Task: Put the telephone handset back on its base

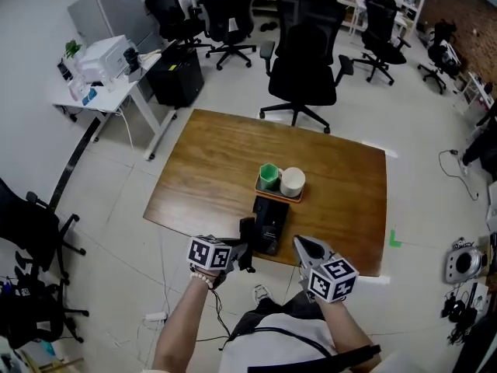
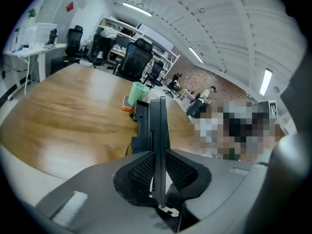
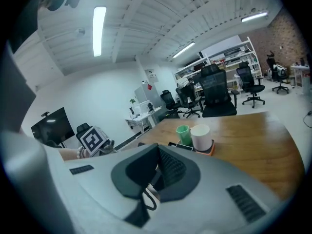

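Observation:
The black telephone base lies near the front edge of the wooden table, also seen in the left gripper view. My left gripper is shut on the black handset, holding it just left of the base and a little off the table's front edge. In the left gripper view the handset stands edge-on between the pads of the left gripper. My right gripper hovers right of the base at the table's front. In its own view the right gripper is shut on nothing.
Behind the base, an orange tray carries a green cup and a white cup. A black office chair stands beyond the table's far edge. A white desk stands at the far left.

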Demonstrator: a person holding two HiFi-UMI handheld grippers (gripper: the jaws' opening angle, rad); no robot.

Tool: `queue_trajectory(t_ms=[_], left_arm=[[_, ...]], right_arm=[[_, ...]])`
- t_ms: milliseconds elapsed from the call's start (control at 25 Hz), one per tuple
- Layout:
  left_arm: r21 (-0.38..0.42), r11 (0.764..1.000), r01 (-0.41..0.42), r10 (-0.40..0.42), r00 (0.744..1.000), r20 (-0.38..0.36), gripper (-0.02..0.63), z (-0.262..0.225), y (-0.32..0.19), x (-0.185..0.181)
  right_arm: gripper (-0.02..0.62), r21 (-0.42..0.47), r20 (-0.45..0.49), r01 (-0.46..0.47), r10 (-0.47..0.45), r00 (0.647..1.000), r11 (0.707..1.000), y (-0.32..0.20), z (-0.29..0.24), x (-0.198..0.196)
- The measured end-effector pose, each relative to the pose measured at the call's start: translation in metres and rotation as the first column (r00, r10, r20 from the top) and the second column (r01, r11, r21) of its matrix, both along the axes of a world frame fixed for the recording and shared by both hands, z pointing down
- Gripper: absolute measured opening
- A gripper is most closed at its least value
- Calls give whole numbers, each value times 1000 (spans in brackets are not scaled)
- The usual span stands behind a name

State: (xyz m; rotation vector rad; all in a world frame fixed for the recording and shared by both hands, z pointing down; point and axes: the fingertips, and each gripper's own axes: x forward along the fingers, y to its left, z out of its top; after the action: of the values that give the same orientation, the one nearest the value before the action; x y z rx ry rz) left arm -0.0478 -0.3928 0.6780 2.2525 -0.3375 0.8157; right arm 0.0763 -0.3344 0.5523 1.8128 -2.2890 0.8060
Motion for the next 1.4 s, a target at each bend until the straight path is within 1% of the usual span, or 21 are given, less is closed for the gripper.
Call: queue_trajectory(t_ms=[80, 160, 240, 320, 520, 680, 800, 1120, 1240, 1320, 1400], left_arm=[[-37, 997, -68, 67, 998, -22, 67, 4, -11, 10], [-85, 988, -128, 124, 991, -46, 67, 8, -20, 18], [-124, 974, -191, 184, 980, -70, 67, 12, -29, 25], [-156, 954, -256, 242, 965, -106, 67, 16, -36, 33], [-223, 912, -344, 298, 930, -216, 67, 22, -49, 48], [-268, 870, -414, 340, 897, -283, 67, 21, -48, 54], [-295, 851, -435, 346, 886, -310, 67, 26, -49, 59], [-337, 819, -465, 332, 862, -383, 67, 33, -51, 63], [-364, 809, -462, 312, 861, -401, 67, 40, -52, 65], [-379, 810, -447, 292, 869, -400, 78, 44, -55, 66], [-378, 826, -418, 274, 884, -379, 84, 47, -57, 64]], right_arm=[[0, -15, 10, -6, 6, 1000, 1000, -1, 5, 1], [2, -26, 29, -6, 7, 1000, 1000, 0, 9, -2], [2, -36, 45, -10, 12, 999, 999, 1, 14, -5], [2, -50, 56, -17, 20, 998, 999, 4, 18, -6], [2, -91, 71, -49, 55, 996, 995, 12, 32, -2], [2, -123, 70, -75, 84, 994, 990, 16, 42, 3], [2, -133, 67, -91, 101, 993, 987, 15, 45, 5], [2, -150, 54, -119, 128, 990, 982, 20, 47, 11], [2, -158, 50, -117, 126, 991, 981, 21, 51, 12], [2, -163, 47, -113, 122, 991, 980, 22, 52, 10], [2, -167, 46, -110, 119, 992, 980, 23, 51, 10]])
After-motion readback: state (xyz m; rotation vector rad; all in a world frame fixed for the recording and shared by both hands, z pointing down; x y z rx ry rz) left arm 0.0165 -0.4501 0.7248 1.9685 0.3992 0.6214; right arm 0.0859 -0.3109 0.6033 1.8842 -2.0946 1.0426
